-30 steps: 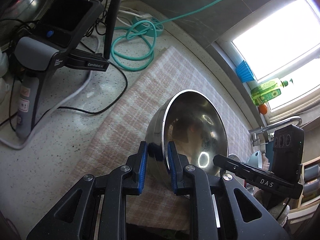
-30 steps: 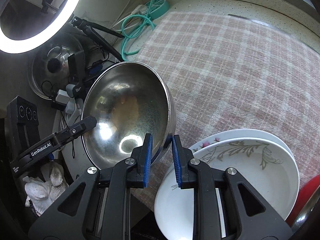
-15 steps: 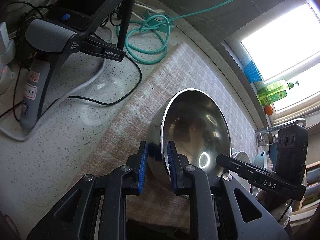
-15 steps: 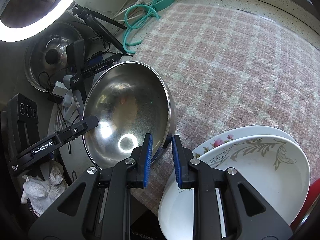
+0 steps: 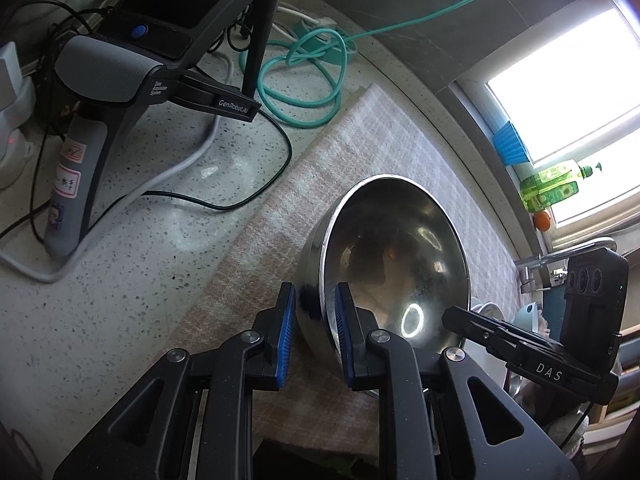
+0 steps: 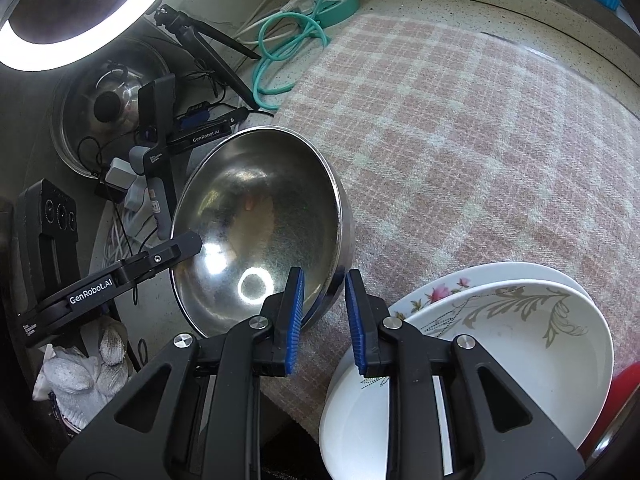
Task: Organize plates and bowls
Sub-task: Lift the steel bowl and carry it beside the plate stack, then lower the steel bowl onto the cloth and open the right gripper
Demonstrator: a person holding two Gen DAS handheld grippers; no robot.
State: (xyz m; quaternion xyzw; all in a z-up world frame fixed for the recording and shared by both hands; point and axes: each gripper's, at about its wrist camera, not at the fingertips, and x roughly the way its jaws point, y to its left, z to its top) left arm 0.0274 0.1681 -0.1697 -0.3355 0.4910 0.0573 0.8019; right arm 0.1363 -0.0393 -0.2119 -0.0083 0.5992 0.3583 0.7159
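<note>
Where its rim tilts, the steel bowl [image 6: 260,224] gleams, scuffed inside.

Speckled stone kitchen counter under a bright window.

The pale speckled countertop [image 5: 132,312] carries a pink-and-cream checked cloth [image 6: 460,152], a coiled teal cable [image 5: 304,80] and a glowing white ring light [image 6: 52,40]. Daylight pours through the window [image 5: 560,92], where a green plastic bottle [image 5: 554,188] stands on the sill.

A coiled teal cable [image 5: 298,80] lies beside the checked cloth [image 6: 460,152].
</note>
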